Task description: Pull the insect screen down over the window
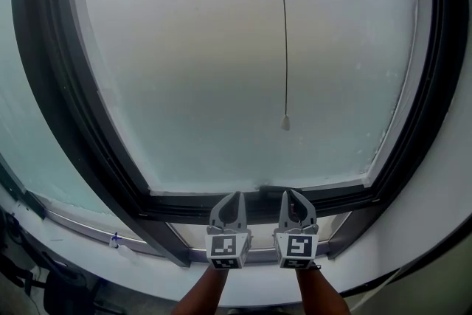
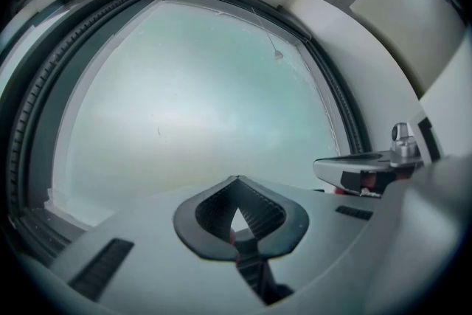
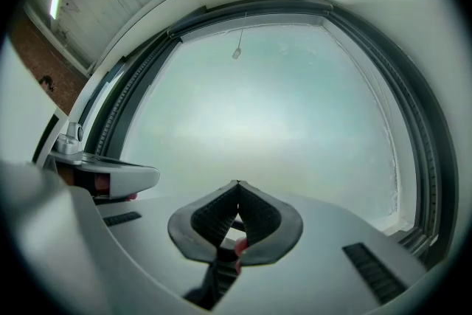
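A: Grippers?

B: Left gripper (image 1: pixel 237 198) and right gripper (image 1: pixel 285 197) are sitting side by side at the bottom of the head view, tips pointing up at the lower rail of the window frame (image 1: pixel 81 151). Both are showing their jaws pressed fully together in their own views, with nothing caught between them.

A: And the screen?

B: The pull cord (image 1: pixel 285 26) is hanging down from the top of the frame, right of centre. Its little end weight (image 1: pixel 285 122) is dangling about halfway down the pane (image 1: pixel 206 70), well above both grippers and touching neither.

A: And the mesh itself?

B: I'm finding that hard to call. The whole opening is looking hazy grey-white, and I cannot tell mesh from glass.

A: Anything else from the gripper views?

B: Each one is catching the other gripper at its edge, and the cord is showing high up in both.
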